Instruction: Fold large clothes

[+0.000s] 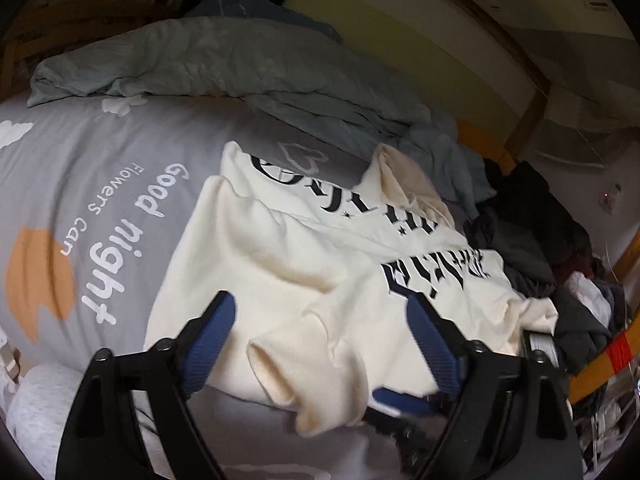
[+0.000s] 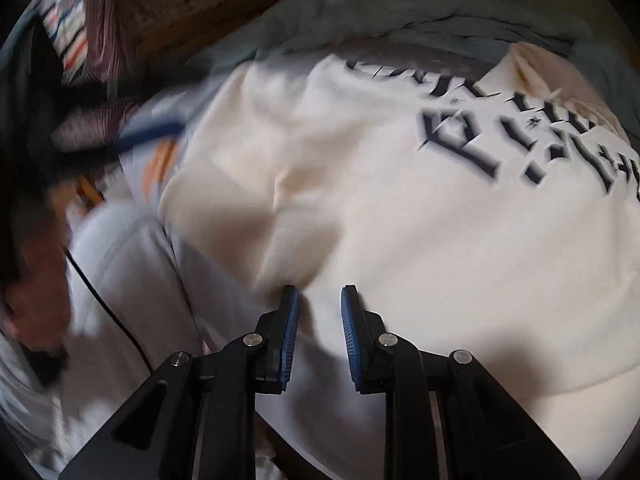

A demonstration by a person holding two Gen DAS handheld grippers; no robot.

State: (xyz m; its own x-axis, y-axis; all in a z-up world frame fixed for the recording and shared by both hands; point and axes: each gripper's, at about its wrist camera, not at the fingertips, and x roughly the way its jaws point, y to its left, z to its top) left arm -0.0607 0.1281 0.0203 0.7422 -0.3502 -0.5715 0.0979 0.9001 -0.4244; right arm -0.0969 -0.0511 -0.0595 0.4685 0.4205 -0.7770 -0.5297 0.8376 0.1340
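A cream hoodie (image 1: 320,272) with black gothic lettering lies spread on a grey bed cover (image 1: 100,184), its sleeve folded across the body. My left gripper (image 1: 320,298) hovers over the hoodie's near part, open wide, with nothing between its blue pads. My right gripper (image 2: 319,292) has its jaws narrow on a bunched fold of the hoodie (image 2: 400,220) at its near edge, and creases run out from the fingertips. The right gripper's blue pad (image 1: 396,396) also shows under the hoodie's hem in the left wrist view. The left gripper appears as a blurred blue streak (image 2: 148,132) at the upper left.
A rumpled teal quilt (image 1: 200,60) lies along the far side of the bed. A heap of dark clothes (image 1: 540,220) sits to the right by an orange wooden rail (image 1: 600,364). A thin black cable (image 2: 112,312) crosses the cover at left.
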